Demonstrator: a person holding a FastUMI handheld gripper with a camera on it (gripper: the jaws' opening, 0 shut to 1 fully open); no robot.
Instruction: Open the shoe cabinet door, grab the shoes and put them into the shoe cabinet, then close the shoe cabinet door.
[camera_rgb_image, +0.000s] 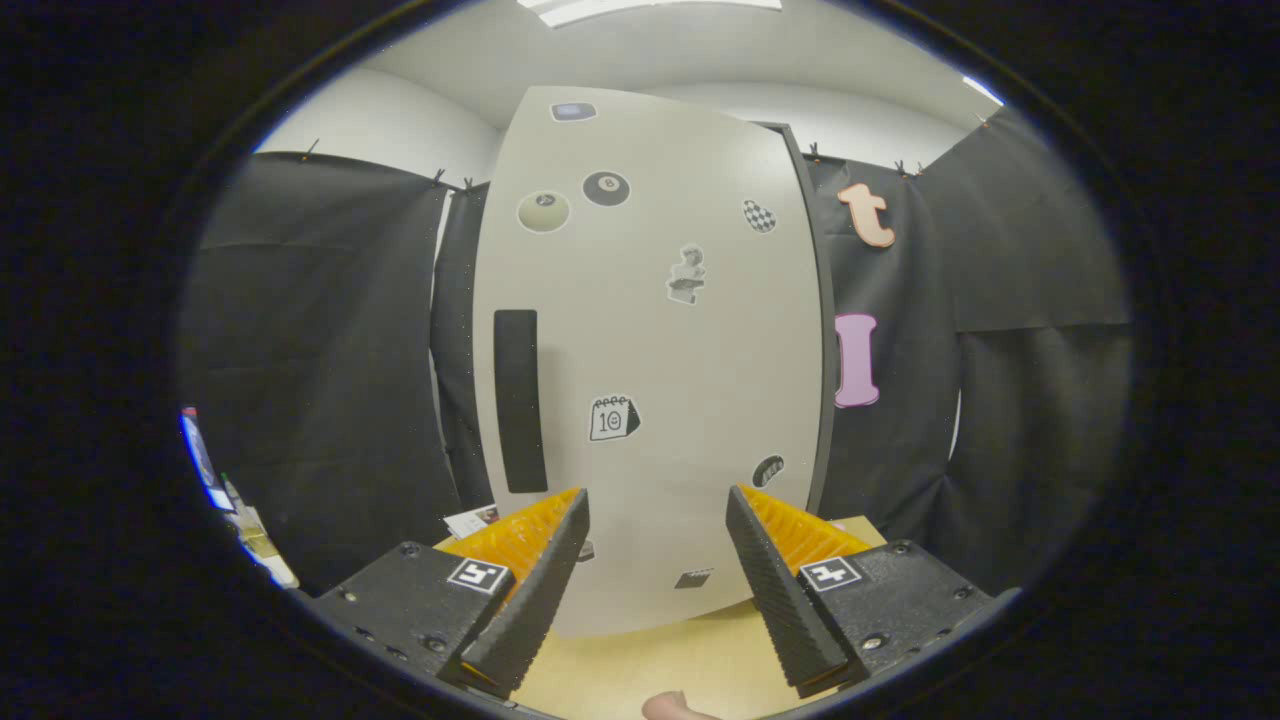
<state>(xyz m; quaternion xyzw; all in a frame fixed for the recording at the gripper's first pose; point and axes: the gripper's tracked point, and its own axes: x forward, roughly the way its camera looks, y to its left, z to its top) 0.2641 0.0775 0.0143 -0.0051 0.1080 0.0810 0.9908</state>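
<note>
Clutter, far left: small items (245, 530) at the left edge of the worktop, too blurred to name.
Card: a small printed card (472, 520) lies on the worktop near the cabinet's left foot, just beyond the left finger.
Handle: dark vertical bar handle (520, 400) along the left side of the door, above and just beyond the left finger. Judged the place to take hold: fingers either side of the bar, or one finger hooked behind it.
Shoe cabinet: shoe cabinet (800, 300) stands upright on the pale wood worktop (690, 660), towards its back edge, straight ahead of the fingers. A dark frame edge shows down its right side.
Door: cabinet door (650, 350) is a pale flat panel, closed as far as I can tell, and dotted with stickers (612, 418). Handling, judged: stiff, smooth, light board; the slick face gives no purchase, so pull at the handle. With the handle on the left, the hinge is probably on the right, so it should swing in an arc. A light cabinet may slide on the worktop if tugged hard.
Gripper: gripper (655, 530) spread wide and empty, with the door's lower part between and beyond the fingers; no contact visible.
Person: a fingertip (675, 708) at the worktop's near edge.
Stage: opening not begun; shoes not yet dealt with.
</note>
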